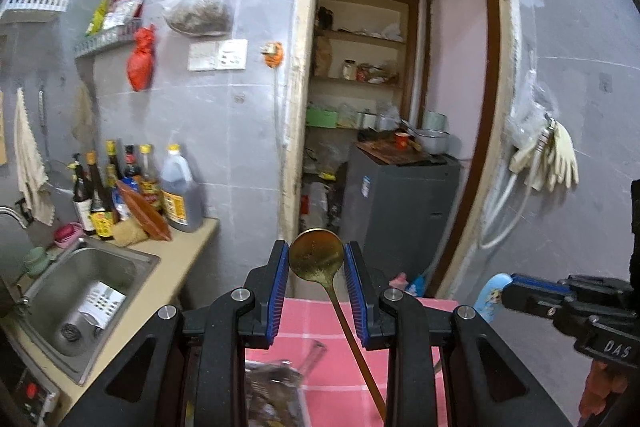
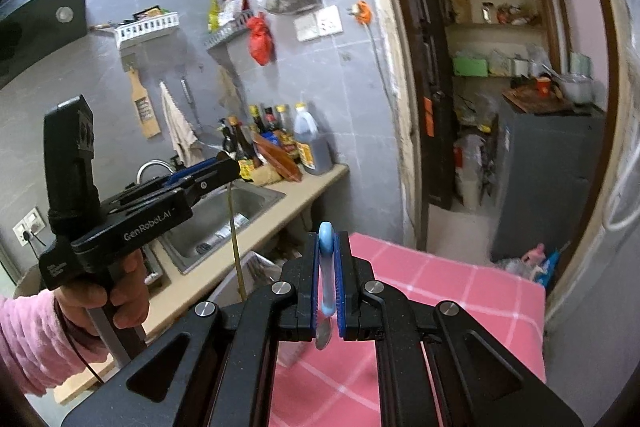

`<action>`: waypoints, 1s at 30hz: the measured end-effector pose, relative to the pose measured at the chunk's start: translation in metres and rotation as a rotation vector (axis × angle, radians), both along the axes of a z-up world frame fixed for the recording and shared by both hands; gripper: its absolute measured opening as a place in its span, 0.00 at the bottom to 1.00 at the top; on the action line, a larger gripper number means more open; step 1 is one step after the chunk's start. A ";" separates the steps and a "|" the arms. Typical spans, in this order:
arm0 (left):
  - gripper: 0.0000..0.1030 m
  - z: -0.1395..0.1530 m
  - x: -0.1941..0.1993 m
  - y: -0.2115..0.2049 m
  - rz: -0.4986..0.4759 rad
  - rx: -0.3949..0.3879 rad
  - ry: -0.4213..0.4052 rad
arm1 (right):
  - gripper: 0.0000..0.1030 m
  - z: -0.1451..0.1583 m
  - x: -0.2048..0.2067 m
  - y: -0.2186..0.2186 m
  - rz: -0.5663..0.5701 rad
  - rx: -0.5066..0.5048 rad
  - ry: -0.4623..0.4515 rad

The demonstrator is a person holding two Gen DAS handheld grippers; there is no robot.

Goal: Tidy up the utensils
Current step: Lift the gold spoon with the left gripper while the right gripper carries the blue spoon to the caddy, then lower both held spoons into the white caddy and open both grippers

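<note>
Left gripper (image 1: 316,259) clamps brass spoon (image 1: 316,257) by its bowl — right gripper (image 2: 329,247) pinches blue-handled spoon (image 2: 326,267), above pink cloth (image 2: 460,283).

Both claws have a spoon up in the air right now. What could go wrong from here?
The left claw pinches the brass spoon only by its bowl edges, with the long handle hanging down, so it may swing or slip out. The right claw clamps the blue-handled spoon with its metal bowl dangling; that could catch on the pink tablecloth.
</note>
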State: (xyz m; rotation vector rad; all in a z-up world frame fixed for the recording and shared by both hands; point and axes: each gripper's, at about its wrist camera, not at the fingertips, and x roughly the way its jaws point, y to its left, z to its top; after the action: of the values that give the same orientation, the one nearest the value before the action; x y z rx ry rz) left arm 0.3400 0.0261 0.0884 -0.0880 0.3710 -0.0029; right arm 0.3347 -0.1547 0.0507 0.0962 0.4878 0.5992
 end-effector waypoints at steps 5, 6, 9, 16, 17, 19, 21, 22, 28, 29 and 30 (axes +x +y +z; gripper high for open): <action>0.26 -0.001 -0.005 0.024 0.062 0.030 -0.005 | 0.06 0.013 0.006 0.029 0.057 0.003 -0.033; 0.26 -0.003 -0.006 0.028 0.074 0.036 -0.006 | 0.06 0.014 0.007 0.036 0.067 0.001 -0.038; 0.26 -0.014 -0.008 0.038 0.102 0.052 0.001 | 0.06 0.008 0.012 0.053 0.101 0.006 -0.034; 0.26 -0.050 -0.008 0.047 0.128 0.091 0.018 | 0.06 -0.025 0.024 0.085 0.153 0.003 -0.002; 0.26 -0.053 -0.008 0.047 0.131 0.093 0.017 | 0.06 -0.031 0.025 0.090 0.161 0.000 0.004; 0.26 -0.064 -0.007 0.048 0.139 0.100 0.022 | 0.06 -0.041 0.028 0.097 0.170 -0.017 0.011; 0.26 -0.070 -0.008 0.049 0.138 0.092 0.023 | 0.06 -0.051 0.029 0.104 0.178 -0.034 0.020; 0.26 -0.074 -0.008 0.049 0.141 0.092 0.018 | 0.06 -0.056 0.030 0.107 0.182 -0.043 0.025; 0.26 -0.092 -0.015 0.041 0.163 0.141 -0.016 | 0.06 -0.075 0.031 0.113 0.189 -0.074 0.045; 0.26 -0.093 -0.015 0.040 0.164 0.151 -0.016 | 0.06 -0.076 0.032 0.114 0.190 -0.076 0.045; 0.26 -0.096 -0.015 0.038 0.164 0.161 -0.017 | 0.06 -0.078 0.032 0.114 0.191 -0.079 0.045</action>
State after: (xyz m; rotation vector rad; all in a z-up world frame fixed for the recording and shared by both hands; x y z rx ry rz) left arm 0.3247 0.0644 -0.0073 0.0410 0.3452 0.1877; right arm 0.3664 -0.0404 -0.0269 -0.0127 0.5676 0.7645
